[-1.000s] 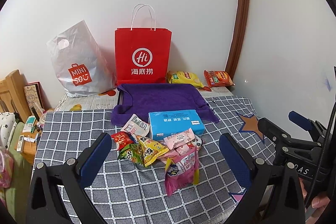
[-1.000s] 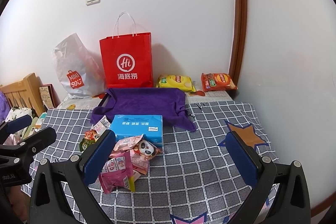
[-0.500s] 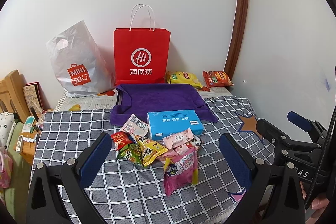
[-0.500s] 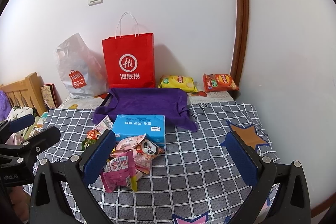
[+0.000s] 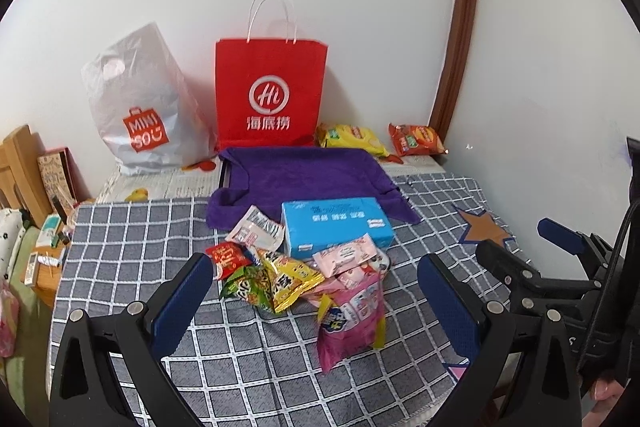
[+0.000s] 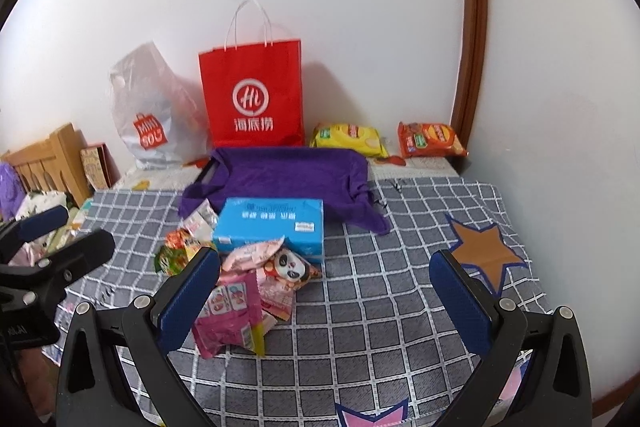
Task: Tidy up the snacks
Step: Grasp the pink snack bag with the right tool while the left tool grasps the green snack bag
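Nothing moved; red bag [image 5: 271,91] reads "Hi".

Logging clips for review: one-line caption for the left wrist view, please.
Open left claw above a snack pile beside a blue box on checked cloth.

We see a matt woven checked cloth [image 5: 132,227], a plush purple towel [image 5: 304,175], a glossy red paper bag [image 5: 270,95], crinkly foil-shiny snack packets [image 5: 280,279], and perhaps a cardboard blue box [image 5: 336,227].
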Available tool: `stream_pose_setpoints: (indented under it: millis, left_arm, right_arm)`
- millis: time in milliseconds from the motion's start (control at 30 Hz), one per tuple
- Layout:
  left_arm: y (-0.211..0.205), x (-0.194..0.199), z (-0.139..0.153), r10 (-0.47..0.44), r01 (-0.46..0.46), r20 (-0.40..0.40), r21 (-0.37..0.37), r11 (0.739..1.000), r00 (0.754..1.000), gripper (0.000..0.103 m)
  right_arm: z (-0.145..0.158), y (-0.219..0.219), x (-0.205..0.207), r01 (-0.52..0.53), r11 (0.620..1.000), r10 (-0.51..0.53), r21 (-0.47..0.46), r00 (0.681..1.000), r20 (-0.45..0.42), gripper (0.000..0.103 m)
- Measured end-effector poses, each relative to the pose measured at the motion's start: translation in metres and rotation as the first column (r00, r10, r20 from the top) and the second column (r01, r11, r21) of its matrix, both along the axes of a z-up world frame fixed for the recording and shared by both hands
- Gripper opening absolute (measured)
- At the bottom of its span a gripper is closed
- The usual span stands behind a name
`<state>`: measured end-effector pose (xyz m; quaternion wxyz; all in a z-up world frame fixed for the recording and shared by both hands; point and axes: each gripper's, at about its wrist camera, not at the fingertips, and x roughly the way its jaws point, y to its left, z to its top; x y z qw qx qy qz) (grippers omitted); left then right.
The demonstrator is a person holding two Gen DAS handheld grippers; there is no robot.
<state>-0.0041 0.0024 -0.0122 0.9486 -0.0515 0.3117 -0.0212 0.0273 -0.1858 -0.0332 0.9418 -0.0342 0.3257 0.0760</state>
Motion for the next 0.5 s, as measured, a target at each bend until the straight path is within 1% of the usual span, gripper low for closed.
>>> stream_pose_setpoints:
  millis: [100,267,333,500]
  left_arm:
    - [0.012,0.011,-0.014,0.013,-0.014,-0.036,-0.023,1.000,0.999,0.102]
    - [0.035,0.026,-0.041,0.051,-0.055,-0.096,-0.039,0.998,0.994,0.098]
    - [0.044,0.030,-0.050,0.067,-0.073,-0.117,-0.043,0.996,0.991,0.098]
    - [0.069,0.036,-0.068,0.098,-0.110,-0.152,-0.075,0.991,0.984,0.098]
  right_arm:
    - [-0.014,0.006,0.008,0.001,1.000,-0.002,-0.024,0.999,-0.033,0.103]
    - [-0.037,0.013,0.018,-0.030,0.999,0.028,-0.015,0.996,-0.087,0.103]
    - [-0.045,0.015,0.021,-0.050,0.999,0.050,0.000,0.993,-0.107,0.103]
    - [-0.062,0.029,0.023,-0.126,0.989,0.137,0.076,0.977,-0.165,0.103]
